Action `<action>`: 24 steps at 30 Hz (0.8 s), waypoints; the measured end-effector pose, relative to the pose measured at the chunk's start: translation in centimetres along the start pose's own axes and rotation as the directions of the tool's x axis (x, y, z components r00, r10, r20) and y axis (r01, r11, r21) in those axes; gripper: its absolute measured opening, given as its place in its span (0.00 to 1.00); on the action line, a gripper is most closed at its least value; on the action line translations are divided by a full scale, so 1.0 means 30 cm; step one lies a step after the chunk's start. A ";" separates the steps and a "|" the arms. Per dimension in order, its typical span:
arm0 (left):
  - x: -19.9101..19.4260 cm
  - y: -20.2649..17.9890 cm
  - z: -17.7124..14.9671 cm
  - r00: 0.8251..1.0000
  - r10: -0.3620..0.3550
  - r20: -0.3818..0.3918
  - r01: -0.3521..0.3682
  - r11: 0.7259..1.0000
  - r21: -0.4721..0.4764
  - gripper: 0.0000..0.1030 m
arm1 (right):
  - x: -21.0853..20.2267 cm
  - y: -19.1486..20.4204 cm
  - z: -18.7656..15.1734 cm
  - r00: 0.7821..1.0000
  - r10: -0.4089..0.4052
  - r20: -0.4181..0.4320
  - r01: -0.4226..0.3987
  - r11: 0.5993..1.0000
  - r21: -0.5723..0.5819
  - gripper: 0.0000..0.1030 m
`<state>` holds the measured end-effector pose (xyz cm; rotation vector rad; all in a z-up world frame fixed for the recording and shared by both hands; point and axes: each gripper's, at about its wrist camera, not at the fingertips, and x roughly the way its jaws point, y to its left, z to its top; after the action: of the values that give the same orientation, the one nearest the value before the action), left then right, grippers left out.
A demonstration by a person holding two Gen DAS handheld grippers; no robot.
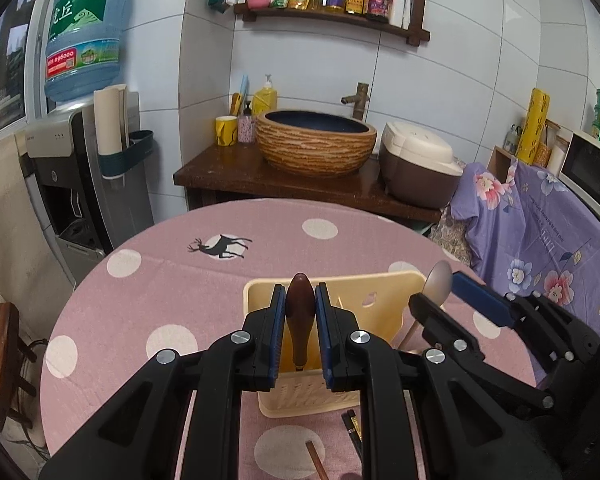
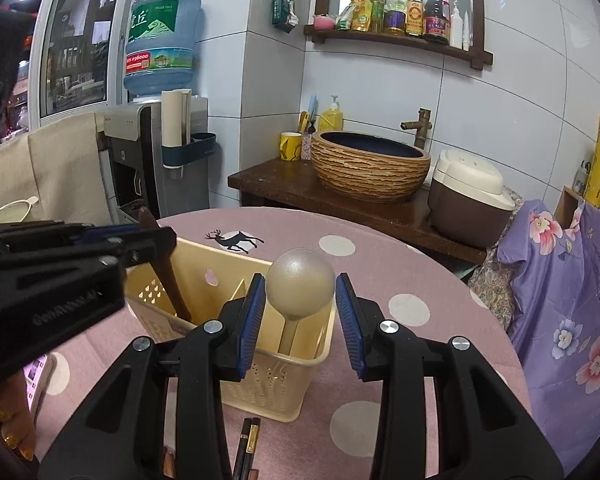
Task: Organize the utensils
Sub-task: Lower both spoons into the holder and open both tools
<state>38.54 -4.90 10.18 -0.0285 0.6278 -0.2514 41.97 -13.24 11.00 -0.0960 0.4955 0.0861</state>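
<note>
A dark wooden spoon [image 1: 300, 312] is pinched by the left hand-held gripper [image 1: 300, 300] and a pale spoon [image 2: 300, 290] sits between the right hand-held gripper's [image 2: 300, 292] spread jaws, both in the cream caddy [image 2: 220, 276] mid-table; release seems next. 2 chopsticks [image 2: 246, 446] lie at the near edge.

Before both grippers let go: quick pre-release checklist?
1. Left gripper shut on brown spoon: ok.
2. Brown spoon's lower end inside caddy, left compartment: ok.
3. Right gripper gripping grey spoon: not ok, its fingers stand apart from the bowl.
4. Grey spoon's handle in the right compartment: ok.
5. Spoon ends touching the caddy's bottom: cannot tell.
6. Chopsticks put away: not ok, on table.
</note>
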 end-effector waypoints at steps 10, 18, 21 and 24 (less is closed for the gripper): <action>-0.059 0.010 -0.020 0.999 0.019 0.041 -0.020 1.000 0.014 0.16 | -0.019 -0.002 -0.021 1.000 -0.007 0.008 0.007 1.000 -0.011 0.45; -0.163 0.042 -0.088 0.997 0.031 0.073 -0.030 1.000 -0.008 0.54 | -0.107 -0.022 -0.060 1.000 0.003 0.018 -0.004 0.999 0.032 0.50; -0.198 0.046 -0.143 0.997 0.036 0.066 -0.035 0.999 -0.013 0.56 | -0.128 -0.028 -0.100 1.000 0.011 -0.027 -0.010 0.998 0.055 0.50; -0.204 0.055 -0.222 1.000 0.024 0.018 -0.024 0.999 -0.027 0.56 | -0.131 -0.038 -0.158 0.995 0.031 -0.097 -0.022 0.996 0.084 0.50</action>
<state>30.24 -1.50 8.16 -0.0491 0.6132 -0.2191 36.41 -15.13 8.80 -0.0128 0.5984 0.0872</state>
